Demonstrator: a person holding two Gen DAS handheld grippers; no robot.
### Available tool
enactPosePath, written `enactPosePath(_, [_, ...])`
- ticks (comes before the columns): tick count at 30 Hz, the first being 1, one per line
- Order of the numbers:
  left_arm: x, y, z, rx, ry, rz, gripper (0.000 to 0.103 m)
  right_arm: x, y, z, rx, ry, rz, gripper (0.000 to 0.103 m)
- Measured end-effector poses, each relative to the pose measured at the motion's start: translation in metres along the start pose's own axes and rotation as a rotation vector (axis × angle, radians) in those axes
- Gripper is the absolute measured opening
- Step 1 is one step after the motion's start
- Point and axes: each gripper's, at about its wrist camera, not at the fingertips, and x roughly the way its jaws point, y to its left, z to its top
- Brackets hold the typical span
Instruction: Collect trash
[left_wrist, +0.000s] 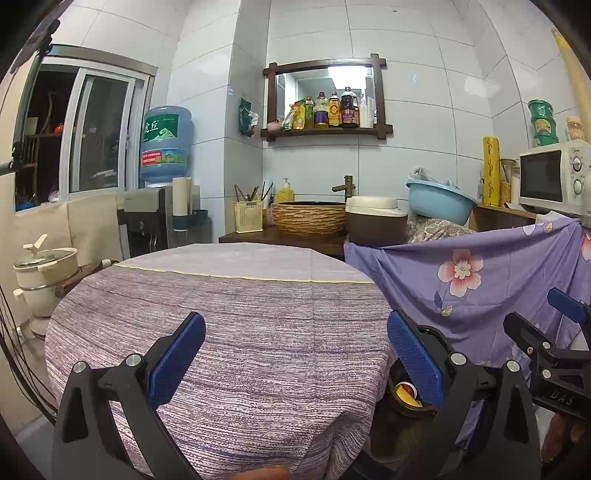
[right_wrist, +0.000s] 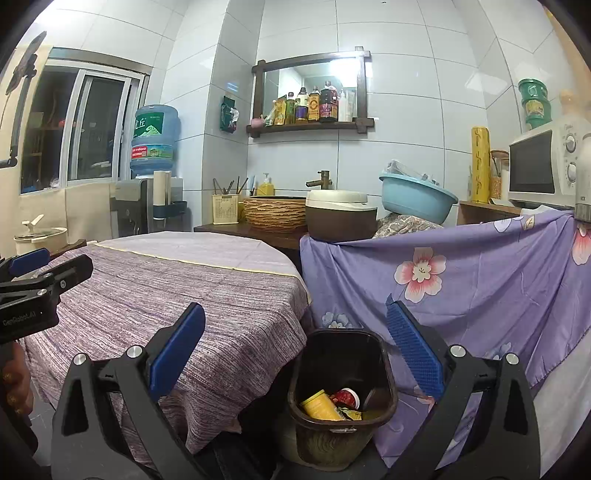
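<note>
A dark brown trash bin (right_wrist: 341, 391) stands on the floor beside the round table (right_wrist: 177, 295) with the purple striped cloth. Inside it lie a yellow tube (right_wrist: 320, 406), a red-lidded cup (right_wrist: 345, 398) and other wrappers. My right gripper (right_wrist: 295, 354) hangs open just above the bin, nothing between its blue pads. My left gripper (left_wrist: 295, 358) is open over the table's near edge, holding nothing. In the left wrist view the bin (left_wrist: 408, 397) peeks out behind the right finger, and the right gripper's body (left_wrist: 546, 354) shows at the right edge.
A purple flowered sheet (right_wrist: 461, 295) drapes over furniture right of the bin. Behind the table a counter holds a woven basin (right_wrist: 275, 214), a rice cooker (right_wrist: 340, 218), a blue tub (right_wrist: 415, 199) and a microwave (right_wrist: 543, 170). A water dispenser (left_wrist: 162, 177) stands at back left.
</note>
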Motion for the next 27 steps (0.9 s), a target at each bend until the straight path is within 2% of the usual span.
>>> enactPosePath(27, [0.0034, -0.0002, -0.0016, -0.006, 0.010, 0.012, 0.098, 0.0086, -0.0024, -0.0003, 0.007, 0.018, 0.014, 0.097])
